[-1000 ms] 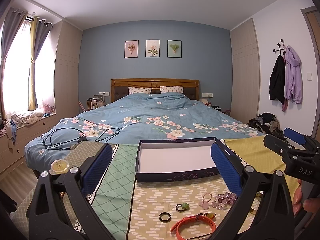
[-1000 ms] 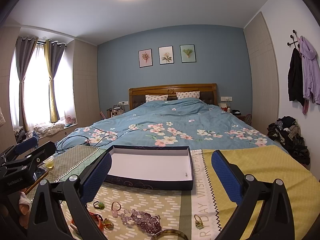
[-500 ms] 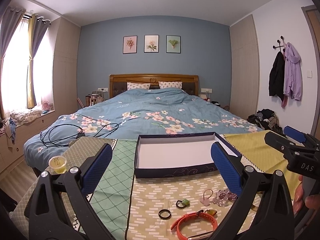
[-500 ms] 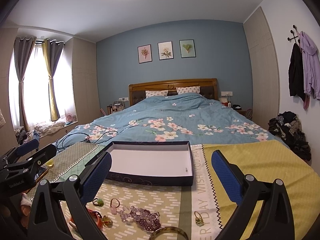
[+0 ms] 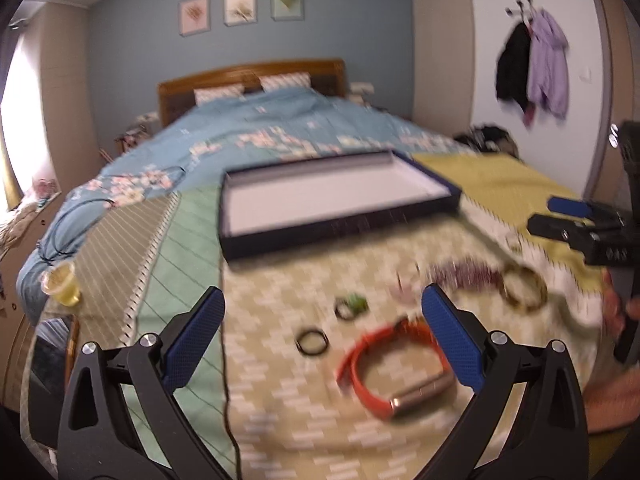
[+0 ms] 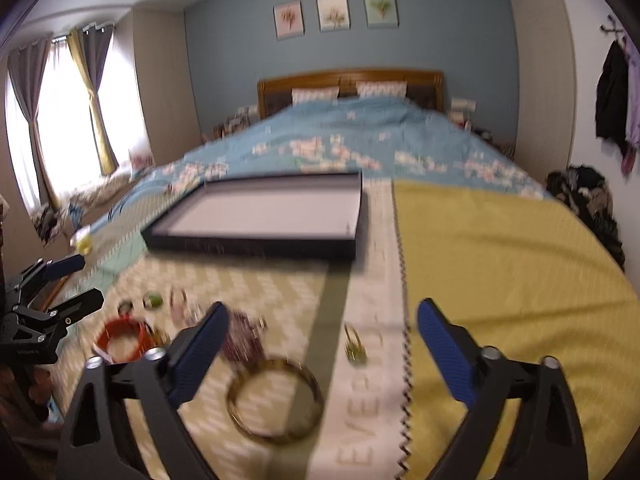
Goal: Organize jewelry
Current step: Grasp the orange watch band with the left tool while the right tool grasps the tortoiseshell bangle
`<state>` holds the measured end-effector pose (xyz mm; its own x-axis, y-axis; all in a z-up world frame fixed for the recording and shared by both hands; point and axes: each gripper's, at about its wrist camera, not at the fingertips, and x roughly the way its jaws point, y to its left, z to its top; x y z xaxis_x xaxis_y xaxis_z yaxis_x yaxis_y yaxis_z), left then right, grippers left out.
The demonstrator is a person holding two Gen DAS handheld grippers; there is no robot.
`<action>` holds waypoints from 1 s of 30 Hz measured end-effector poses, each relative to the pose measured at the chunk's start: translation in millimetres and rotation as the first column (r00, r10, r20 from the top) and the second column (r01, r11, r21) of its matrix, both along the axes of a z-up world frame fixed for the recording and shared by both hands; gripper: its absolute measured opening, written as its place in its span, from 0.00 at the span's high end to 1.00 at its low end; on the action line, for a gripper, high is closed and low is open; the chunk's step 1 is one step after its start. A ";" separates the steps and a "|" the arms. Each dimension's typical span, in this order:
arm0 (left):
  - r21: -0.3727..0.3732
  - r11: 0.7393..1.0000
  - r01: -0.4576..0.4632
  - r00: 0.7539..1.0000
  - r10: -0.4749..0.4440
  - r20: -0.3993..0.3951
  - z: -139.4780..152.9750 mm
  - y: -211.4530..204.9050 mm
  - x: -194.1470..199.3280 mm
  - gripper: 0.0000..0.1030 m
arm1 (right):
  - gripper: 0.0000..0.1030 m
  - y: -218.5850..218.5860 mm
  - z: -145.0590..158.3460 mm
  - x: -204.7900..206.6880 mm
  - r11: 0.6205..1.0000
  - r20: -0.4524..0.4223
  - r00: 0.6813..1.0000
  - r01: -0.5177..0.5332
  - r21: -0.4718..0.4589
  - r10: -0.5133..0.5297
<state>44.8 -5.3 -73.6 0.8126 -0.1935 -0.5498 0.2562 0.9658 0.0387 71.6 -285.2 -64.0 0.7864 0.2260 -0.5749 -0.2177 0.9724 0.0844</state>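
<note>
Hovering, left gripper (image 5: 322, 322): jaws wide, empty; orange bracelet (image 5: 394, 368) at 5 o'clock
Right gripper (image 6: 322, 330): jaws wide, empty; gold bangle (image 6: 275, 400) at 7 o'clock

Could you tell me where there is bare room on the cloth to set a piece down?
The plain yellow cloth right of the zigzag seam lies bare. The shallow dark-rimmed white-floored box looks empty too. It is crowded left of the seam: orange bracelet, gold bangle, purple beads, small rings.
</note>
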 end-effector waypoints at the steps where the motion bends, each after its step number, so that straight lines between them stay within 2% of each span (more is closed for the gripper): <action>1: 0.001 1.000 0.018 1.000 -0.018 -0.018 -4.8 -0.7 -0.2 0.11 | 0.23 -1.6 -4.9 0.5 1.000 -0.027 1.000 -0.002 -0.006 0.002; 2: 0.000 0.999 0.033 0.999 -0.033 -0.036 -8.6 -1.1 0.4 0.12 | 0.27 -2.8 -8.6 0.2 1.000 -0.044 0.999 -0.009 -0.006 0.008; 3: -0.004 0.999 0.044 0.998 -0.044 -0.045 -14.0 -4.0 -2.3 0.15 | 0.38 -4.8 -13.1 0.7 1.000 -0.075 0.997 -0.023 0.005 0.024; 6: 0.012 0.998 0.067 0.992 -0.065 -0.108 -26.3 -6.3 0.1 0.26 | 0.49 -8.2 -24.0 0.5 0.998 -0.131 0.989 -0.060 0.028 0.063; 9: -0.009 0.996 0.090 0.983 -0.091 -0.162 -35.9 -5.5 2.2 0.36 | 0.68 -5.8 -30.8 -1.0 0.994 -0.170 0.980 -0.103 0.023 0.105; 12: -0.033 0.994 0.104 0.976 -0.108 -0.189 -33.9 -5.8 1.3 0.49 | 0.72 1.5 -32.3 -1.1 0.990 -0.195 0.971 -0.139 0.010 0.138; 15: -0.052 0.992 0.117 0.969 -0.125 -0.212 -31.9 -5.8 0.5 0.56 | 0.73 6.8 -35.2 0.7 0.988 -0.215 0.965 -0.151 0.001 0.148; 23: -0.121 0.981 0.154 0.946 -0.182 -0.269 -30.4 0.5 4.9 0.65 | 0.86 7.6 -33.0 6.2 0.987 -0.234 0.961 -0.159 -0.035 0.147; 24: -0.127 0.979 0.160 0.942 -0.190 -0.276 -30.6 0.5 5.5 0.69 | 0.87 7.9 -32.8 6.2 0.986 -0.234 0.961 -0.162 -0.042 0.148; 25: -0.128 0.977 0.168 0.938 -0.198 -0.283 -30.4 0.2 5.9 0.74 | 0.88 8.3 -32.6 6.6 0.985 -0.234 0.961 -0.164 -0.046 0.149; 30: -0.100 0.982 0.163 0.933 -0.186 -0.308 -32.9 -1.6 9.5 0.89 | 0.94 9.6 -31.7 9.3 0.983 -0.236 0.958 -0.180 -0.043 0.165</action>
<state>54.3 -6.9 -106.5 0.5505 -0.3644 -0.7511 0.4085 0.9022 -0.1384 80.9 -275.5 -95.7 0.5836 0.3036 -0.7532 -0.3644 0.9267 0.0912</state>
